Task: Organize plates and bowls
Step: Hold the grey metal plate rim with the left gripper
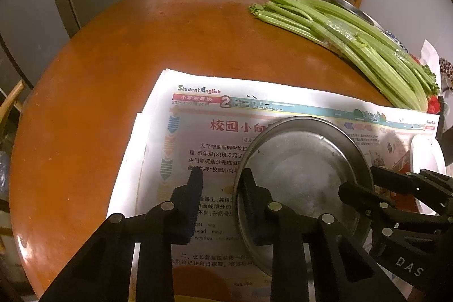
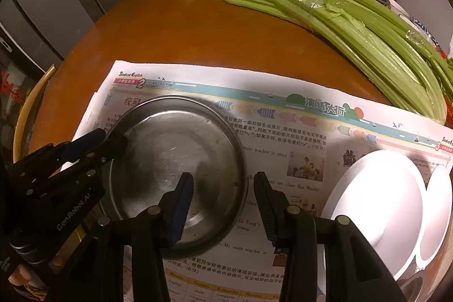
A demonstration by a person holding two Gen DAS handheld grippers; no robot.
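A steel plate (image 2: 181, 169) lies on a newspaper (image 2: 283, 137) spread over the round wooden desk (image 1: 141, 47). The left gripper (image 1: 219, 180) straddles its left rim with narrow fingers, a gap showing at the outer one, and the right gripper (image 2: 223, 183) brackets its right rim with wider, loose fingers. White dishes (image 2: 379, 203) sit right of it, and celery (image 2: 354, 33) lies behind.
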